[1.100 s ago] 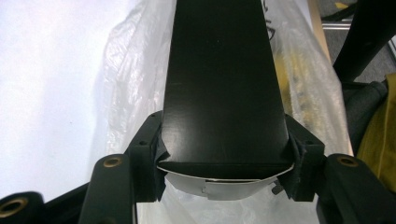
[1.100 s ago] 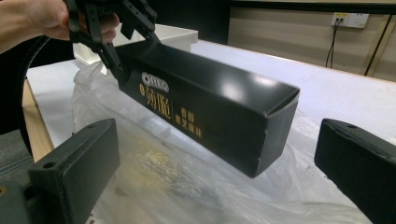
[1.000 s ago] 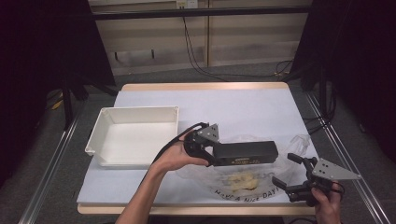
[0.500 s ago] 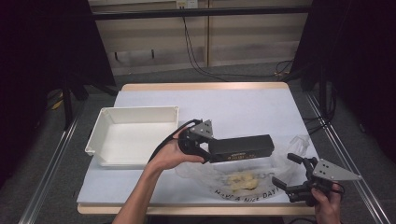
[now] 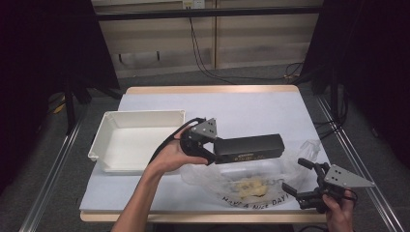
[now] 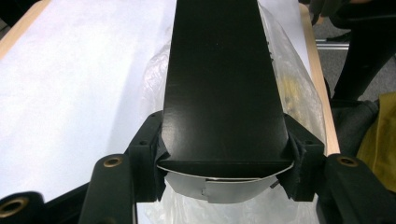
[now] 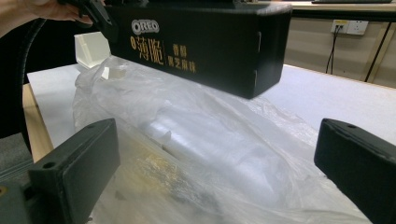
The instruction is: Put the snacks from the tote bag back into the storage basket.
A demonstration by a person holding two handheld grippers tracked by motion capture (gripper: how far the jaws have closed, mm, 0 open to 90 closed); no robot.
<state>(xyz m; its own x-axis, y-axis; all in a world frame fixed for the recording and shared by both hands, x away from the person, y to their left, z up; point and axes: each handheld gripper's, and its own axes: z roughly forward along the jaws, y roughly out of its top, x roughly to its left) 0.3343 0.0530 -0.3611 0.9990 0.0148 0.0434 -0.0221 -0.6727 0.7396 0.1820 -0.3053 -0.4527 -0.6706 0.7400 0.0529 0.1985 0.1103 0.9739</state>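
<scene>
While left tool clamps box, tray nearby

The person's left forearm reaches in from the table's near edge, its hand wrapped around the black two-jaw left gripper, jaws pointing right and clamped on both sides of a load. At the near right corner, the right hand holds the right gripper low, jaws spread wide, aimed left.
</scene>
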